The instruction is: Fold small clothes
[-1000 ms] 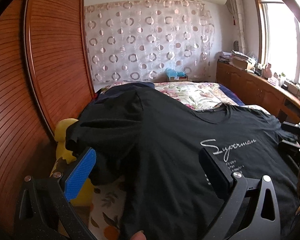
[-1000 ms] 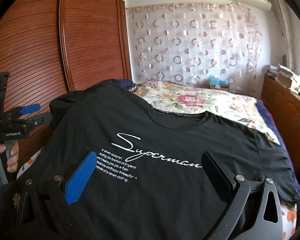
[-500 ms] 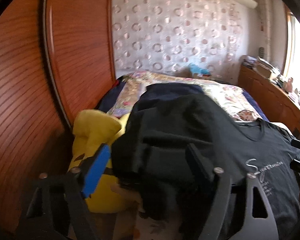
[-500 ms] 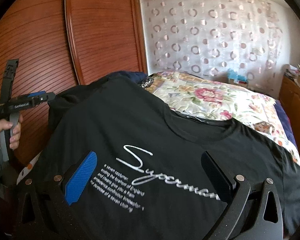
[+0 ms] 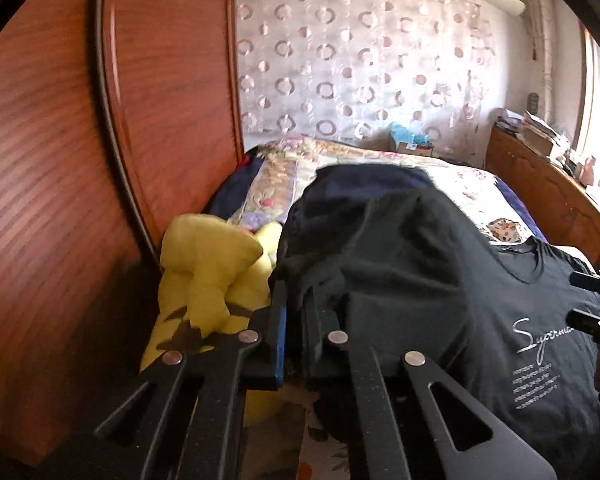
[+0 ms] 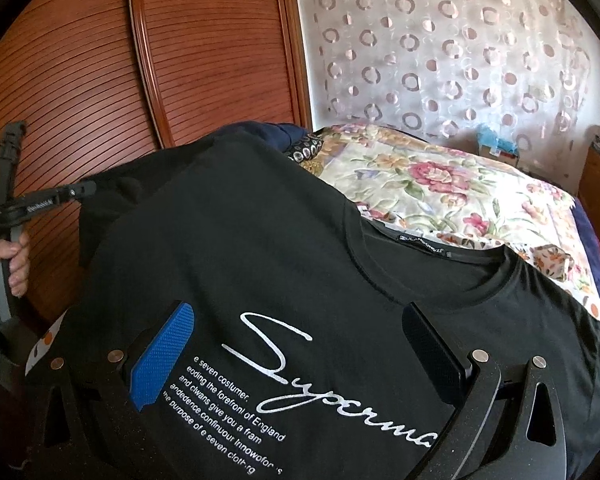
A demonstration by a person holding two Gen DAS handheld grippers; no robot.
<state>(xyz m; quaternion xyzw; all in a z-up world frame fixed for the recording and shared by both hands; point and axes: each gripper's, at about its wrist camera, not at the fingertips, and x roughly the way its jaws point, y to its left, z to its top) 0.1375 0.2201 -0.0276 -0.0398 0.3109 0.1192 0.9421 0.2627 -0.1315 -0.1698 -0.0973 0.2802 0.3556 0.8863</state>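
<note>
Your left gripper (image 5: pixel 294 312) has its jaws pressed together on a bunched fold of the black T-shirt (image 6: pixel 284 248), at the sleeve end nearest the bed's left edge; the fabric there is soft matte knit, gathered into a rounded hump, and a thin pinch of it sits between the blue textured pad and the plain black one; your right gripper (image 6: pixel 296 356) stands spread wide above the shirt's chest, its pads clear of the cloth, one blue and finely dotted, the other smooth black; the shirt lies face up across the near end of the bed (image 6: pixel 440 184), its ribbed round collar toward the far end, with a small woven neck label whose letters are too small to read for certain; across the chest runs a white cursive word beginning "Superma", cut off by the gripper frame, and under it small white print, partly legible: "e seven costumer", "the forefront of England", "the purpose of e seven"; the bed carries a quilted floral cover (image 6: pixel 428 176) in pink, green and cream; a yellow plush toy (image 5: pixel 212 272) with dark markings is wedged at the bed's left edge against the ribbed reddish wooden wardrobe (image 6: pixel 204 52); a sheer curtain (image 6: pixel 440 48) with ring shapes hangs behind the far end.
</note>
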